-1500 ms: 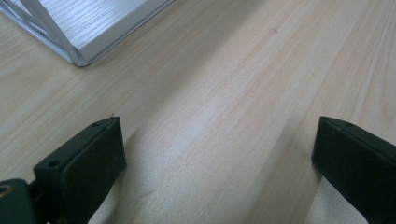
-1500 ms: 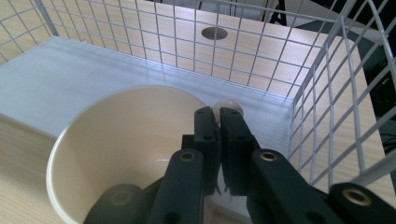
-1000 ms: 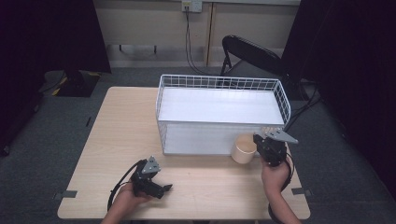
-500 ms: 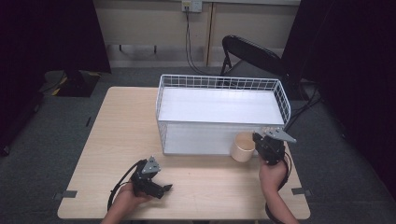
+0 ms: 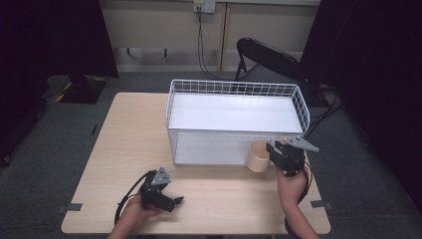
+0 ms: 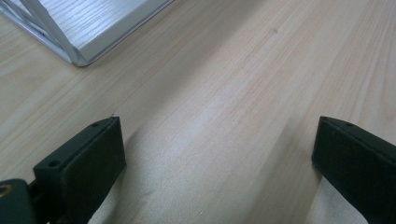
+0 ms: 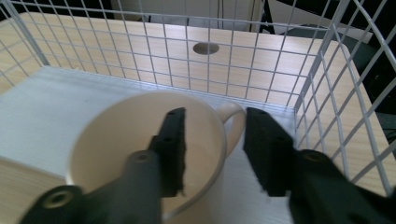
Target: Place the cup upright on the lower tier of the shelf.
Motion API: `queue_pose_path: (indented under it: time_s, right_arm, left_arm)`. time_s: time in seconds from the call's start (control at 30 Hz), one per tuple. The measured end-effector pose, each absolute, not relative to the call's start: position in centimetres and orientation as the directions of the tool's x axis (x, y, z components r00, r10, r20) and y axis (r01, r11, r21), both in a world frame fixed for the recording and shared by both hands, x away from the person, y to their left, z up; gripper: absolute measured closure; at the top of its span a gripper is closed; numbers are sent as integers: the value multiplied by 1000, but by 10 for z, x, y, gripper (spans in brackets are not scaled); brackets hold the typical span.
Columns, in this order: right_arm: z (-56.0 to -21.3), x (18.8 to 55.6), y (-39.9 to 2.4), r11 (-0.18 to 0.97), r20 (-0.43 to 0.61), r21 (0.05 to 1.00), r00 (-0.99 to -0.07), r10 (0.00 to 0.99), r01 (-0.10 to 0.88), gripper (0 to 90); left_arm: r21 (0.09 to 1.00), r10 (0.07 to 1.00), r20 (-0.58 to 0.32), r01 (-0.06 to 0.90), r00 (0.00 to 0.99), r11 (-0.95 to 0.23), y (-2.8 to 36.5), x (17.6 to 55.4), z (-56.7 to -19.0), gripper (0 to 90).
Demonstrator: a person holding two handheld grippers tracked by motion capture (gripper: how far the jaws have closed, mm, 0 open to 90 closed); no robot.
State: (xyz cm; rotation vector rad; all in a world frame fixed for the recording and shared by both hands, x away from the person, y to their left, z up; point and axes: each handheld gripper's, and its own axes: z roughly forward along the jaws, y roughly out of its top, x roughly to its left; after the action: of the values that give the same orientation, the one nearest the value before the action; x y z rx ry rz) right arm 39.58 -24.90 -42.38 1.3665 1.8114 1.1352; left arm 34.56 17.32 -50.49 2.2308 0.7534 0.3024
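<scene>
A cream mug (image 5: 257, 156) stands on the wooden table (image 5: 129, 144), against the front right of a white wire basket (image 5: 234, 87). My right gripper (image 5: 272, 148) reaches to its rim from the right. In the right gripper view the mug (image 7: 116, 135) has one jaw inside it and the other outside, beside the handle (image 7: 233, 114). The right gripper (image 7: 215, 116) has just been opening; the mug's wall stands between the jaws with a gap on each side. My left gripper (image 5: 175, 201) lies low on the table at the front left, open (image 6: 215, 135) over bare wood.
The basket (image 7: 322, 79) has a white floor board and wire walls; its near corner (image 6: 79, 32) lies ahead of the left gripper. A black folding chair (image 5: 268, 57) stands behind the table. Dark curtains hang on both sides.
Both hands and the mug keep their places. The right gripper's jaws look a little wider apart at the mug's rim than before.
</scene>
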Motion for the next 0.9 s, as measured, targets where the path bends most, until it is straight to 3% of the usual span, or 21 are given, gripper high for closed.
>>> queue_pose_path:
  time_s: [0.4, 0.63, 0.9]
  right_arm:
    - [-416, 384, -249, 114, 79, 888, -392, 917, 446, 243]
    - [-417, 380, -249, 138, 81, 879, -429, 900, 456, 165]
    - [-421, 375, -253, 146, 84, 877, -445, 892, 458, 146]
  left_arm:
    - [722, 601, -15, 424, 799, -546, 173, 346, -505, 20]
    - [723, 602, -15, 425, 798, -545, 173, 346, -505, 20]
    - [723, 602, -16, 425, 798, -545, 173, 346, -505, 20]
